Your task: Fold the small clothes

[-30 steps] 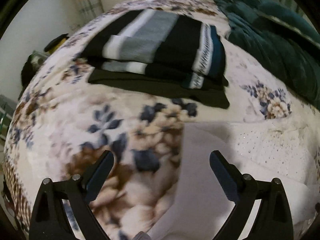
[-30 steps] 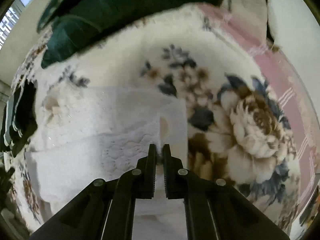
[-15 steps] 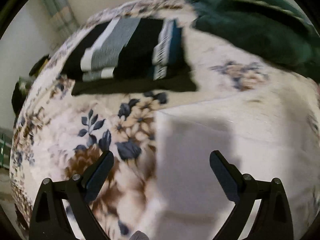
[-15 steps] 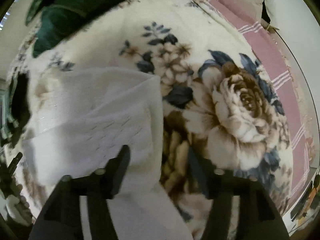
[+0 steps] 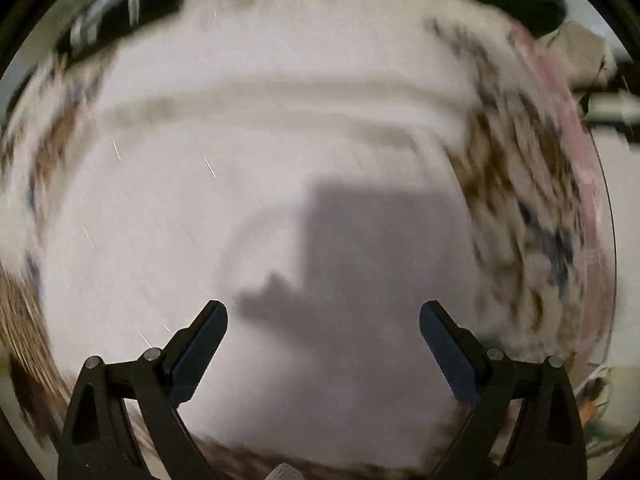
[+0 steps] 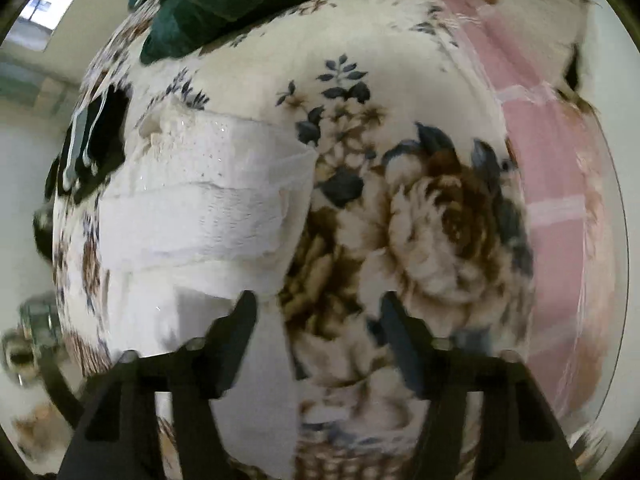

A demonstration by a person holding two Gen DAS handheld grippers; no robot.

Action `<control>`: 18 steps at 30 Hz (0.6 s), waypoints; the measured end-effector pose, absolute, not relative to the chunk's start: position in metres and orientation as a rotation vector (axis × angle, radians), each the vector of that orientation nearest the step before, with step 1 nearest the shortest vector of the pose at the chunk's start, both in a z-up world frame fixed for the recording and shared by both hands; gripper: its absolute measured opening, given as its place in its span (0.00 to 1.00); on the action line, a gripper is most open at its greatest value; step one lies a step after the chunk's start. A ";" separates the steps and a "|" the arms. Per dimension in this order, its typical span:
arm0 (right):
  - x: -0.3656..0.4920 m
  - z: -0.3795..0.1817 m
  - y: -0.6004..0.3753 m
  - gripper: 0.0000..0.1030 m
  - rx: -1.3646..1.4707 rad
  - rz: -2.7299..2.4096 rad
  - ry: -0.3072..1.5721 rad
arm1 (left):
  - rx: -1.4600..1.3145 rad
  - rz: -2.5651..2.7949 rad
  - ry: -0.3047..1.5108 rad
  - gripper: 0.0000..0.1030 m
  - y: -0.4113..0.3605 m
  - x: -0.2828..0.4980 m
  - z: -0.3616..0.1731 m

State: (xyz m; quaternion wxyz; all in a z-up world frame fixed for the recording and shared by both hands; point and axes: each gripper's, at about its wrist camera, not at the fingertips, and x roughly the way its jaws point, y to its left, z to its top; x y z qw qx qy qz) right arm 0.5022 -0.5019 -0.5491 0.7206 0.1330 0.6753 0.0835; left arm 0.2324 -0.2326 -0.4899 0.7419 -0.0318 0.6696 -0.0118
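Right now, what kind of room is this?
Probably a bedroom: a floral blanket spread over what looks like a bed, a folded white garment on it, and a window behind.

My white garment [image 6: 208, 208], folded into layered bands, lies flat on the floral blanket [image 6: 420, 240], toward its left edge, near folded dark clothes [image 6: 92, 140].

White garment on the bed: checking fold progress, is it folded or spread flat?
Folded: the white garment shows stacked layers with crosswise fold edges.

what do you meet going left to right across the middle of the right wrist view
dark striped clothes → white garment → floral blanket → pink striped sheet
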 end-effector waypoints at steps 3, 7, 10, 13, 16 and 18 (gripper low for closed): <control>0.529 -0.572 -0.514 0.56 0.243 0.269 1.508 | -0.130 0.023 1.529 0.95 -0.274 0.210 -0.508; 0.571 -0.611 -0.516 0.56 0.256 0.370 1.549 | -0.046 0.055 1.550 0.95 -0.317 0.197 -0.530; 0.597 -0.636 -0.508 0.56 0.275 0.447 1.568 | -0.006 0.089 1.574 0.95 -0.331 0.190 -0.553; 0.625 -0.665 -0.504 0.56 0.342 0.472 1.587 | 0.030 0.134 1.543 0.95 -0.336 0.185 -0.566; 0.641 -0.691 -0.497 0.56 0.419 0.497 1.625 | 0.034 0.146 1.474 0.65 -0.339 0.181 -0.563; 0.648 -0.710 -0.489 0.56 0.483 0.524 1.656 | 0.049 0.144 1.441 0.23 -0.342 0.178 -0.557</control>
